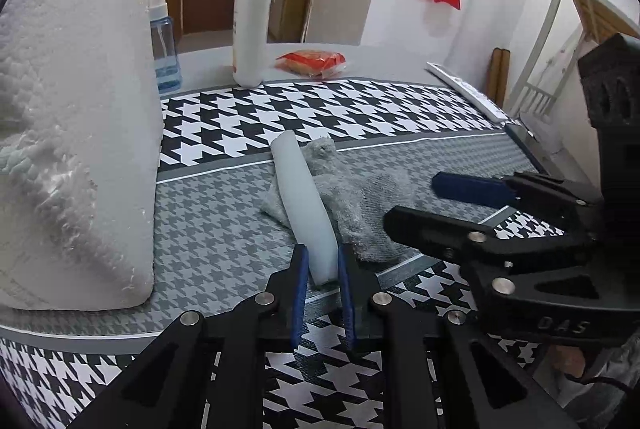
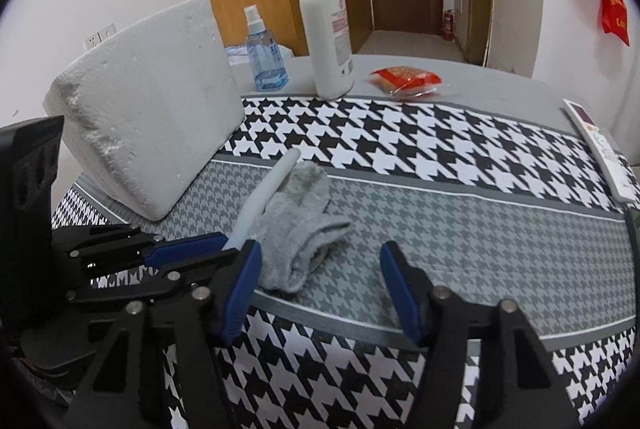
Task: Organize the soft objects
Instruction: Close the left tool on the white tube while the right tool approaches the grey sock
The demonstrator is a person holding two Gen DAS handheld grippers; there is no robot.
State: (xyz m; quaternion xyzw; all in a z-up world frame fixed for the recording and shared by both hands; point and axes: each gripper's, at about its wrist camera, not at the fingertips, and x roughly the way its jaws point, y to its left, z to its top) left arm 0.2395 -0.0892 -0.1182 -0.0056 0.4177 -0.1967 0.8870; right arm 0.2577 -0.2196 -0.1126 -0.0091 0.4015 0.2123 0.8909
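Observation:
A pale foam tube (image 1: 304, 205) lies slanted across a grey sock (image 1: 360, 205) on the grey band of the houndstooth mat (image 1: 224, 229). My left gripper (image 1: 323, 257) is shut on the tube's near end, a blue pad on each side. In the right wrist view the tube (image 2: 264, 193) runs along the sock's (image 2: 304, 225) left edge, with the left gripper (image 2: 228, 245) coming in from the left. My right gripper (image 2: 320, 253) stands open low over the mat. The sock's near end lies just ahead of its left pad (image 2: 240, 289), untouched. It also shows at the right of the left wrist view (image 1: 412, 203).
A large white foam block (image 2: 152, 133) stands at the left. Behind the mat are a spray bottle (image 2: 266, 53), a white pump bottle (image 2: 326, 25) and a red packet (image 2: 404, 79). A remote control (image 2: 600, 149) lies at the table's right edge.

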